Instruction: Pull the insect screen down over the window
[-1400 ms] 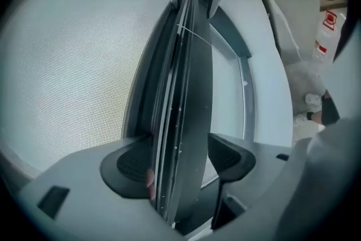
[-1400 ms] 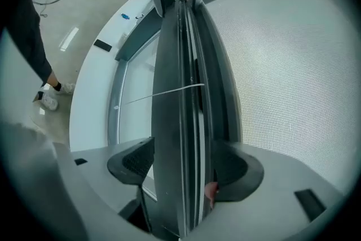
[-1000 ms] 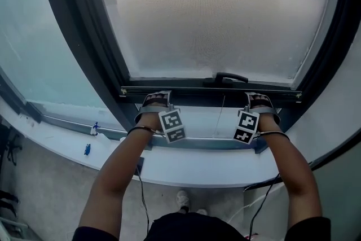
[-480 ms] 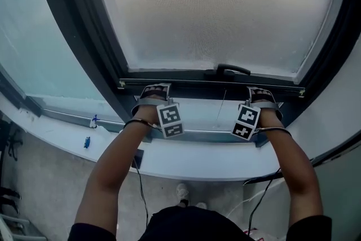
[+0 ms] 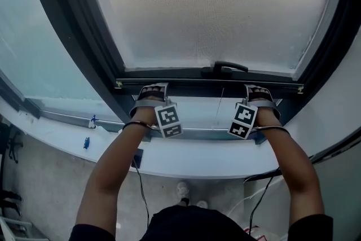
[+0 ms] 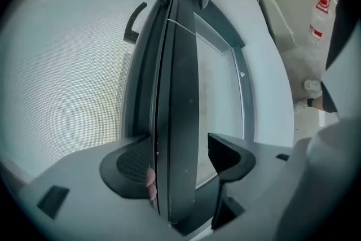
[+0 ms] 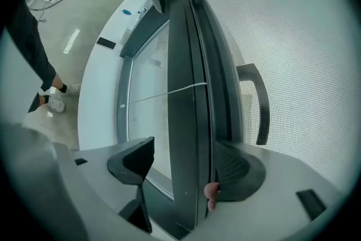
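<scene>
Dark screen bar [image 5: 208,87] sits between the parted jaws of your left tool [image 5: 153,88] and right tool [image 5: 255,88], flanking the handle [image 5: 228,67], so it pulls down level

Diffuse daylight comes through the glass. Frosted side pane [image 5: 34,48] left of the left tongs [image 5: 154,89]. White sill [image 5: 192,165] curves just below both tongs; two small blue bits [image 5: 87,147] on it, well left. Grey floor [image 5: 39,183] under that, thin cable [image 5: 141,192] trailing across. White wall [image 5: 338,104] right of the right tongs [image 5: 255,89].
</scene>
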Action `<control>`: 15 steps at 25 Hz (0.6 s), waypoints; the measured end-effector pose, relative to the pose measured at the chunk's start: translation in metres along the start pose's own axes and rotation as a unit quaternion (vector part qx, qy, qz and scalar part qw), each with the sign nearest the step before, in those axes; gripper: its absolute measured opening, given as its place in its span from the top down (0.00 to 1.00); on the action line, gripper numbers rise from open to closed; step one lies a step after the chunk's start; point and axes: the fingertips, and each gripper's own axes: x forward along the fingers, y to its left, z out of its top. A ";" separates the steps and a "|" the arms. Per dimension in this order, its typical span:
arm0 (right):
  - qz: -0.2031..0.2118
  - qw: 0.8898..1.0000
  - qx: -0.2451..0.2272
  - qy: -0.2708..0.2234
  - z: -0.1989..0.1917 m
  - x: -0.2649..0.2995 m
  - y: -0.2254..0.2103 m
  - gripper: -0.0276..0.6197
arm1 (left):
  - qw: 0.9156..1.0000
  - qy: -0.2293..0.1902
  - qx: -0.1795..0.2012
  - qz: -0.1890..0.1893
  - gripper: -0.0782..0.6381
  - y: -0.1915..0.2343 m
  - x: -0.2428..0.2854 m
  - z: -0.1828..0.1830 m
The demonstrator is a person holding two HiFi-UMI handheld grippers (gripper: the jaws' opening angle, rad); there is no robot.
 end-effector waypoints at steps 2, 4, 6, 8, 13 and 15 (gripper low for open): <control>-0.001 1.000 0.002 0.000 0.000 0.002 0.000 0.46 | 1.000 0.003 0.004 0.001 0.47 -0.001 0.003 0.000; 0.001 1.000 0.006 0.002 0.001 0.004 -0.001 0.46 | 1.000 0.007 -0.001 -0.008 0.48 -0.001 0.005 -0.001; -0.001 1.000 0.006 0.004 0.002 0.005 -0.001 0.46 | 1.000 0.010 -0.008 -0.009 0.48 -0.001 0.005 -0.001; -0.012 1.000 0.005 0.002 0.002 0.006 -0.001 0.46 | 1.000 0.010 -0.006 0.004 0.47 0.000 0.006 -0.001; -0.019 1.000 0.001 -0.008 0.002 0.007 -0.008 0.47 | 0.999 -0.005 -0.003 0.032 0.48 0.008 0.007 0.000; -0.017 1.000 -0.004 -0.014 0.002 0.006 -0.009 0.47 | 0.999 -0.007 -0.006 0.040 0.48 0.009 0.007 0.000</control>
